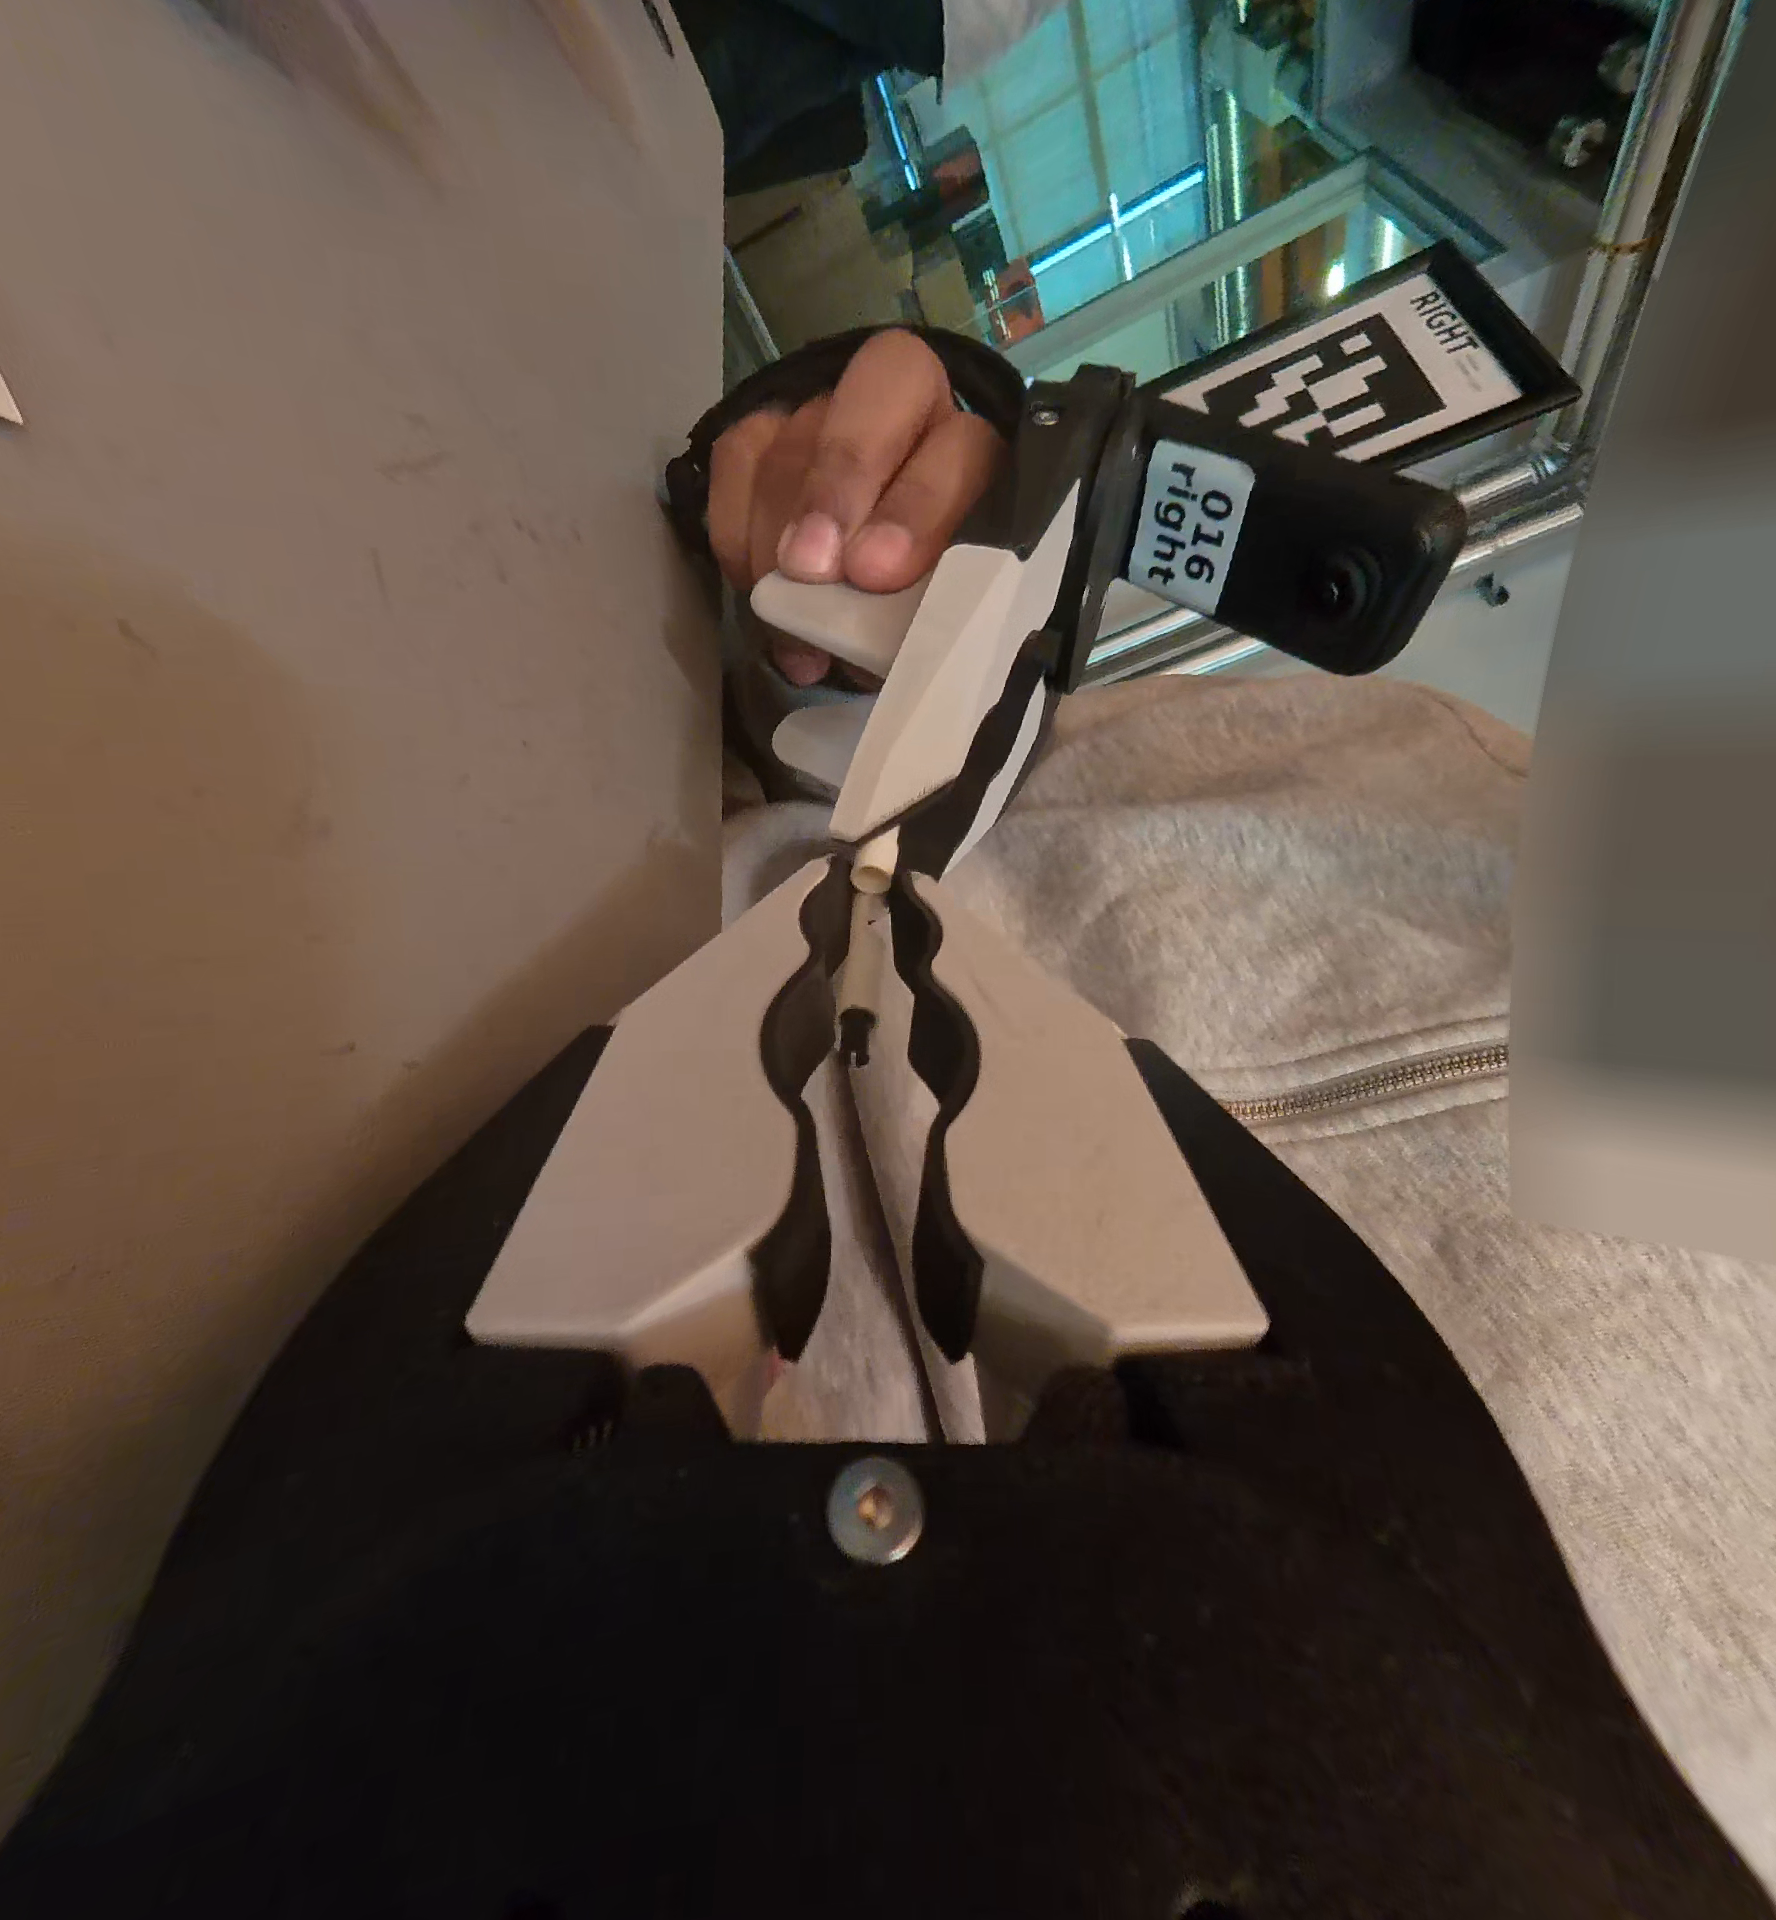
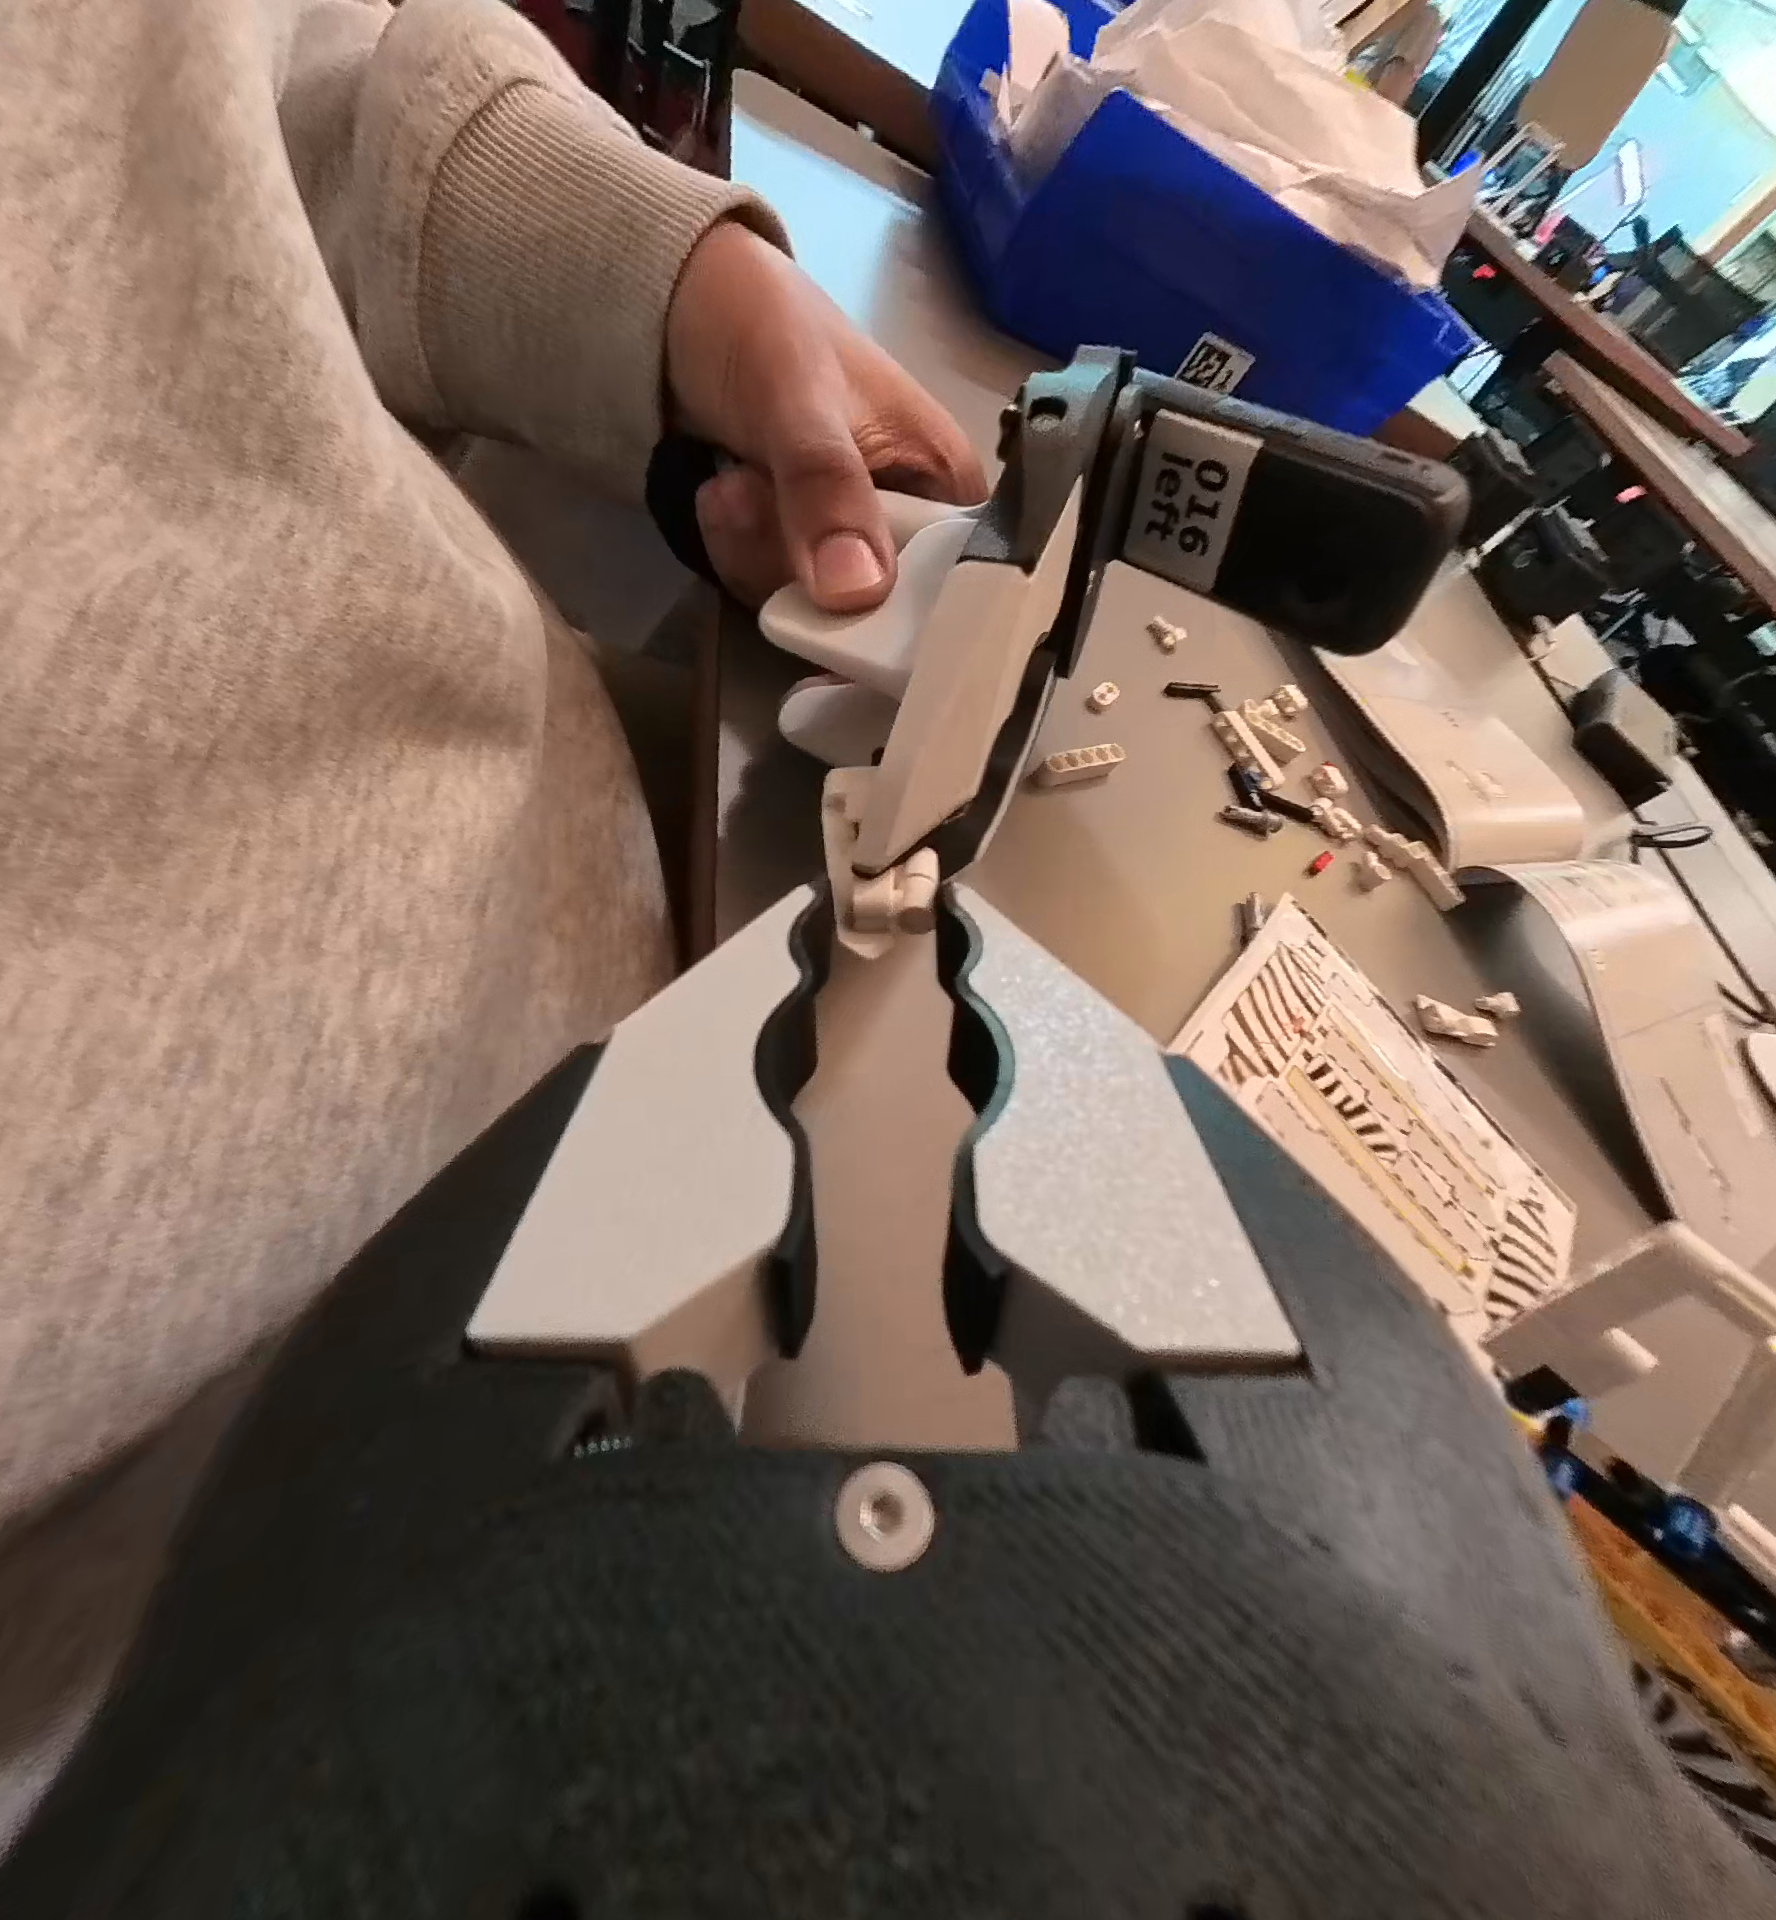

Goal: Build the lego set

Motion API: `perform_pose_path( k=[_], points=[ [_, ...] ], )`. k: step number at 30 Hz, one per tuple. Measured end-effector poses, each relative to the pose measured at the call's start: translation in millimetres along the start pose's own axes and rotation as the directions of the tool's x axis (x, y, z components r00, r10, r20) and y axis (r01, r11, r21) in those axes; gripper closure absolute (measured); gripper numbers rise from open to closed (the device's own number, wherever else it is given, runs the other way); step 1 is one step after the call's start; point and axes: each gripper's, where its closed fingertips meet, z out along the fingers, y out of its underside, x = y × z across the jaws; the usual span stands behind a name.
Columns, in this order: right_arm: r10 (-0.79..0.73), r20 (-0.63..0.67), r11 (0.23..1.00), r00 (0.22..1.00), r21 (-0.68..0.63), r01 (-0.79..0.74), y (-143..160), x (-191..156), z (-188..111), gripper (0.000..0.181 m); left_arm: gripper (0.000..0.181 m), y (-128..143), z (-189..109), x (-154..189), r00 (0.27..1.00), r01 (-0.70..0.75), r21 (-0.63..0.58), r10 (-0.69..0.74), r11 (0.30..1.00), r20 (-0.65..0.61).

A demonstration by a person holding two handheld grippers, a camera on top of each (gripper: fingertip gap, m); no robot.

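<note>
Joining two small pieces in the air

My left tongs (image 1: 868,883) and right tongs (image 2: 879,914) each clamp a white piece (image 2: 889,899); many loose bricks (image 2: 1268,769) wait on the tabletop (image 2: 1092,883).

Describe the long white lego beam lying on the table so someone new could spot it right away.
Start at the blue bin at the table's far edge, then come toward the loose lego pieces scattered on the grey table. The long white beam lies alone at the near-left end of that scatter. A row of round holes along its side sets it apart.
</note>
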Motion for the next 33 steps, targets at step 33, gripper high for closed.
perform_pose_path(
  k=[33],
  points=[
    [0.729, 0.276, 0.572, 0.626, 0.256, -0.779, -37, 33, -6, 0.175, 0.174, -27, -22, 27, 0.974, -0.195, 0.244, 0.217, 0.95, -0.065]
  ],
)
